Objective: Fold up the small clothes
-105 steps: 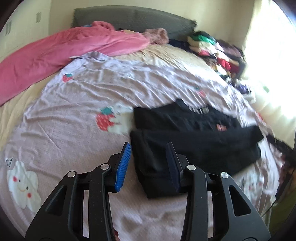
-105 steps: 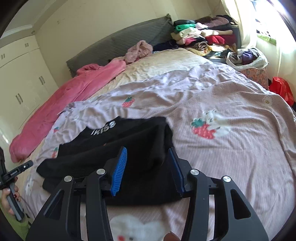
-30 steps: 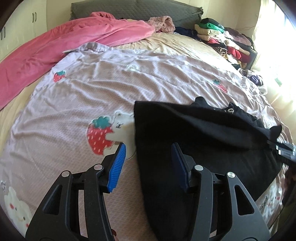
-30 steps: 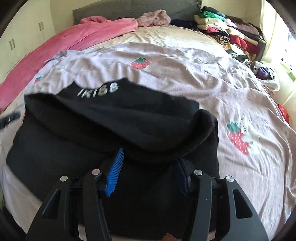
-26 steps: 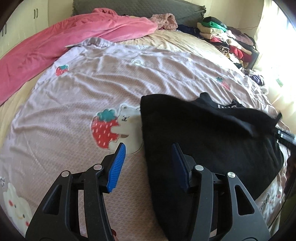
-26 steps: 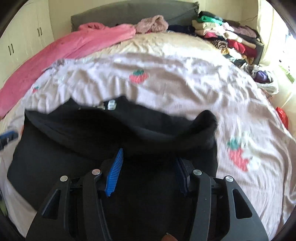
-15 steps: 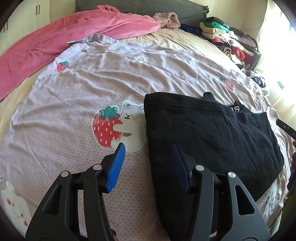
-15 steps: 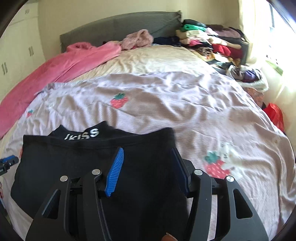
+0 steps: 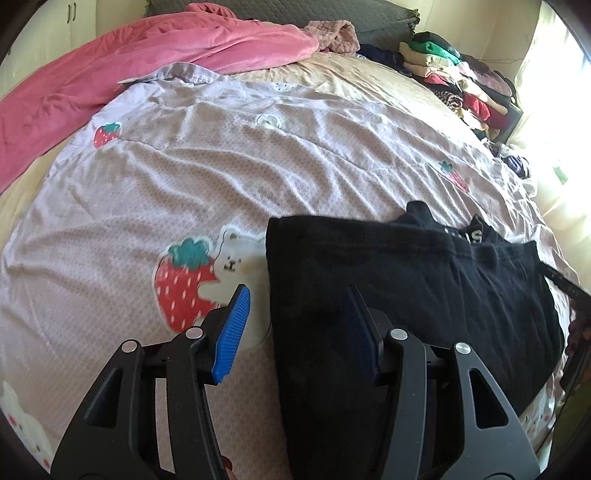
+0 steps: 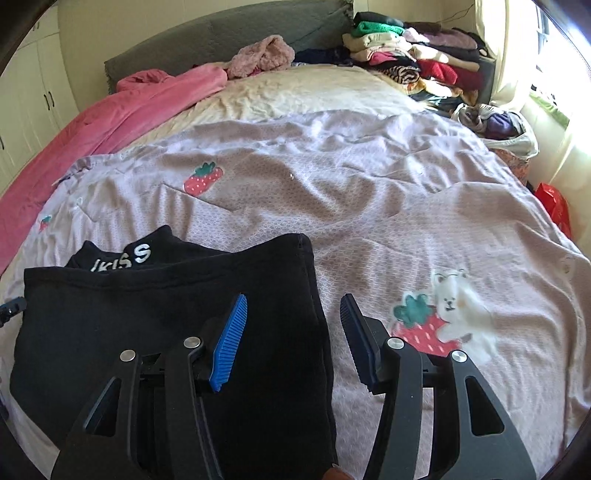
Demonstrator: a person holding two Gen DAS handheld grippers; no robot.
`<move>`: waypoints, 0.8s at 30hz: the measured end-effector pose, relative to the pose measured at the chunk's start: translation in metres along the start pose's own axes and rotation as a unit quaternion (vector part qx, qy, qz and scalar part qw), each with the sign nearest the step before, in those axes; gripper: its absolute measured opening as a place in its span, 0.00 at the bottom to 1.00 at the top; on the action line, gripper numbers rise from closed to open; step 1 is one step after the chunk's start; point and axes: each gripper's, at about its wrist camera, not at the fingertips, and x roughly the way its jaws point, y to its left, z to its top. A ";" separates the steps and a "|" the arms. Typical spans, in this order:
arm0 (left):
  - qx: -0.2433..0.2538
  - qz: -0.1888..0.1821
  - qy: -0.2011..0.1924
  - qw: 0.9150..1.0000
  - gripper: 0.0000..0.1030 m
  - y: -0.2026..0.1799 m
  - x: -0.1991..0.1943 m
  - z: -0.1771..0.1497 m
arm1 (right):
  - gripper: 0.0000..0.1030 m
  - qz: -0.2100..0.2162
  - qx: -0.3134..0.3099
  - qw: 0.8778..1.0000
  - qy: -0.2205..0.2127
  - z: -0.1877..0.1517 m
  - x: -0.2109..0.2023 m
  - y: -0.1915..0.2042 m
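Note:
A black garment (image 9: 406, 288) lies folded flat on the lilac strawberry-print bedspread (image 9: 221, 166); white waistband lettering shows at its far edge (image 10: 125, 258). My left gripper (image 9: 295, 325) is open and empty, straddling the garment's left edge. My right gripper (image 10: 293, 328) is open and empty, straddling the garment's (image 10: 166, 332) right edge. The other gripper's tip shows at each view's side.
A pink blanket (image 9: 129, 62) lies along the bed's far left. A fuzzy pink item (image 10: 262, 55) sits by the grey headboard (image 10: 229, 33). Stacked folded clothes (image 10: 410, 55) stand at the far right. A red bag (image 10: 554, 206) sits beside the bed.
The garment's upper layer was lifted and carried over, then laid down into a flat fold. Both grippers have let go and drawn back, open, over the garment's side edges.

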 end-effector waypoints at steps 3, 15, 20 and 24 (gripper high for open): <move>-0.006 -0.003 0.005 1.000 0.43 0.001 0.009 0.002 | 0.44 0.013 0.009 1.000 0.003 0.001 0.006 -0.003; 0.039 0.013 -0.052 0.998 0.04 -0.018 -0.018 0.017 | 0.08 0.030 -0.013 0.998 -0.056 0.013 -0.023 -0.005; 0.039 0.029 -0.052 0.997 0.04 -0.020 -0.011 0.021 | 0.08 0.024 -0.007 0.998 -0.056 0.015 -0.015 -0.010; 0.035 0.052 -0.020 0.998 0.04 -0.014 0.013 0.012 | 0.08 0.009 0.003 1.000 -0.028 0.007 0.007 -0.014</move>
